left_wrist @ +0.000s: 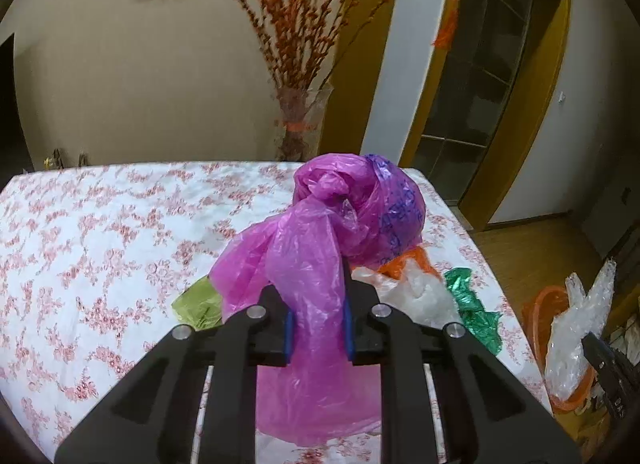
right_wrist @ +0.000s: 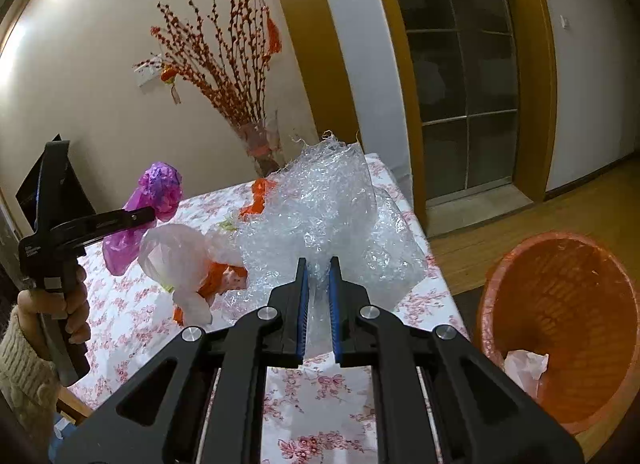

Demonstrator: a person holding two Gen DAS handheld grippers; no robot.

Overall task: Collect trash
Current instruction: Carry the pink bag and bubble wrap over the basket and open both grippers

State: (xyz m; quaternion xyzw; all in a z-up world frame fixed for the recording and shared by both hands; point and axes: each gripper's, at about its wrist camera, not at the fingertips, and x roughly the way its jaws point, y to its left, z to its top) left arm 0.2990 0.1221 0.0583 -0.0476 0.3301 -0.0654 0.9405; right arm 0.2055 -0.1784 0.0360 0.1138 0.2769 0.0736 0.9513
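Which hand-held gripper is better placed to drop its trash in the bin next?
Right. The right hand-held gripper grips bubble wrap with the orange bin just beside it; the left hand-held gripper holds the pink bag over the table, farther away.

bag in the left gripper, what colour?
Pink, with purple print on its far end. The bag shows best in the left wrist view.

Vase (right_wrist: pixel 262 144) of red branches (right_wrist: pixel 224 76) (behind floral tablecloth (left_wrist: pixel 100 232)), glass door (right_wrist: pixel 460 64).
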